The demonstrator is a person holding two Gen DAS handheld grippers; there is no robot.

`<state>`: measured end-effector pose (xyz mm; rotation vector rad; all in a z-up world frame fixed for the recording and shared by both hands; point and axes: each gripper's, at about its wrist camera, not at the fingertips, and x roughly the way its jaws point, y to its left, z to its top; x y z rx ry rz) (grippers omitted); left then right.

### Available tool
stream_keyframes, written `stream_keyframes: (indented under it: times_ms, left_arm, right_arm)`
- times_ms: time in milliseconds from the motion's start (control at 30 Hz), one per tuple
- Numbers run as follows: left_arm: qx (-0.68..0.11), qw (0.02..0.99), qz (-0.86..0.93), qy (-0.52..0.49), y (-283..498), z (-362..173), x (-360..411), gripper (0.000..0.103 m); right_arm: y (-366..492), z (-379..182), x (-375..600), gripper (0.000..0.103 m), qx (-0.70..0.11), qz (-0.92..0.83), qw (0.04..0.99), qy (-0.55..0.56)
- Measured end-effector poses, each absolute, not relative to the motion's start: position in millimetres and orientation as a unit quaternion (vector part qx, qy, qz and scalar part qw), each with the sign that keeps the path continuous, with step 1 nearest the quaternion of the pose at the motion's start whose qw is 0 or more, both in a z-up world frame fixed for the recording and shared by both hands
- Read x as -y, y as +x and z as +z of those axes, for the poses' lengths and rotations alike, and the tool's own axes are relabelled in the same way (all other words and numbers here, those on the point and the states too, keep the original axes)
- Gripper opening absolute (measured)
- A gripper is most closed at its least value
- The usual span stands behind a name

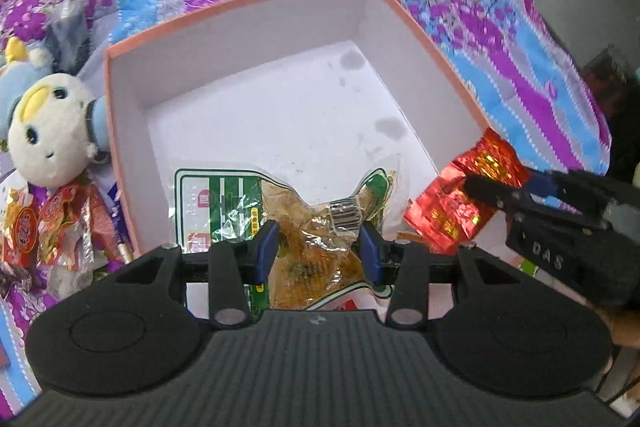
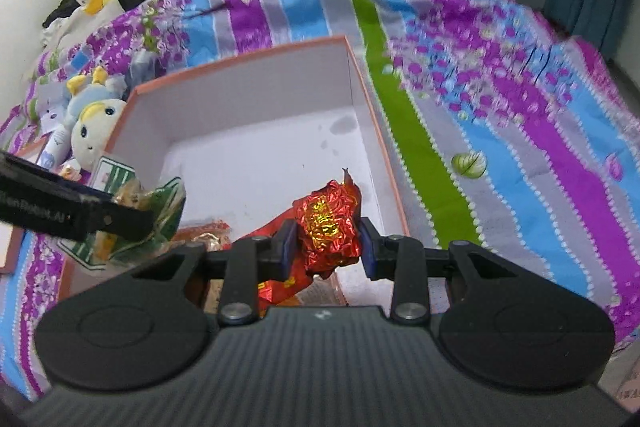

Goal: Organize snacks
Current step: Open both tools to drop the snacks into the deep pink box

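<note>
The left gripper [image 1: 318, 247] is clamped on a clear, green-printed plastic snack packet [image 1: 308, 227], held over the near edge of the open pink cardboard box with a white inside [image 1: 240, 11]. The right gripper [image 2: 326, 243] is clamped on a crinkled red-and-gold foil snack packet [image 2: 328, 223], also above the box's near end. Left of the box a white plush toy [image 1: 48, 135] lies on the striped purple-and-blue bedspread [image 1: 500, 39].

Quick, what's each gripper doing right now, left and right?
Left gripper: shut on the green-printed clear snack packet.
Right gripper: shut on the red foil snack packet.
</note>
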<state>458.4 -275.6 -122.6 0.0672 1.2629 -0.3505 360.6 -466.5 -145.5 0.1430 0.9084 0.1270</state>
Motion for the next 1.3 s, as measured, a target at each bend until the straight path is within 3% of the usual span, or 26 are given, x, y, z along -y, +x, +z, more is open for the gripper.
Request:
stream_keyframes:
  times_ms: [200,367,533,967,1300]
  left_arm:
    - [-0.604,0.776,-0.178,0.034,459.2,-142.7,291.0,0.05]
    - [-0.61,0.772,-0.177,0.044,448.6,-152.5,285.4,0.064]
    - [-0.585,0.792,-0.176,0.007,441.7,-129.1,264.0,0.065]
    - [-0.485,0.852,-0.179,-0.081,374.7,-52.4,190.5,0.065]
    - [-0.388,0.904,-0.173,-0.047,304.8,-39.7,154.1,0.065]
  right_arm:
    - [376.9,-150.8,480.2,0.037,-0.46,0.058,0.883,0.073]
    - [374.7,-143.8,485.2,0.037,-0.462,0.066,0.881,0.078]
    - [362.4,-129.7,486.8,0.051,-0.45,0.062,0.886,0.091]
    - [278.7,-67.4,454.4,0.051,-0.364,0.077,0.923,0.096]
    - [206.9,-62.5,413.9,0.052,-0.299,0.081,0.946,0.09]
